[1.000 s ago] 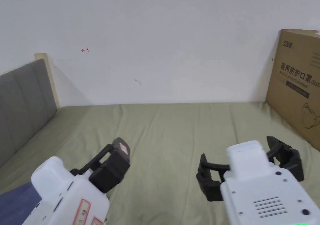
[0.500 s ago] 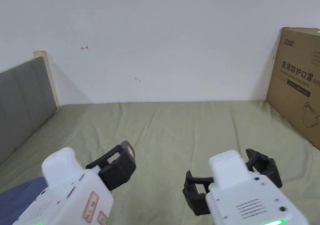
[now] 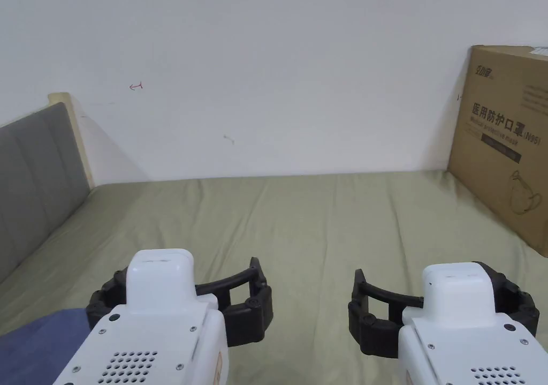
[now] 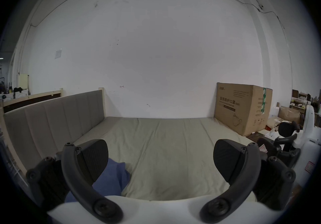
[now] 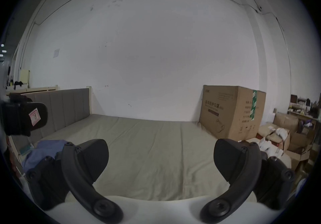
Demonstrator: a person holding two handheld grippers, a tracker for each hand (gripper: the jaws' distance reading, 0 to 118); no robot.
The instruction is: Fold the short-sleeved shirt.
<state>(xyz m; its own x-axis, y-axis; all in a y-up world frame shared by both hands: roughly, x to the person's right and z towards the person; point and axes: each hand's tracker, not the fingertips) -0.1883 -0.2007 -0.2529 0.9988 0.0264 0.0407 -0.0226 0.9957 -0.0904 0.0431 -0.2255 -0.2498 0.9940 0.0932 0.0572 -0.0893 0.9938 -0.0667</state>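
Since a second ago the left claw has rolled from lying on its side, jaws stacked and pointing toward 1 o'clock, to level, jaws side by side and wide apart. The right claw has drawn back toward 6 o'clock, level with the left. The blue shirt shows more at 8 o'clock.

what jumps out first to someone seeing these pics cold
Two white hand-held tools fill the near foreground, the left gripper and right gripper both open over a bare olive-green bed sheet. A big cardboard box stands at the right against the wall, and a crumpled blue shirt lies at the near left.
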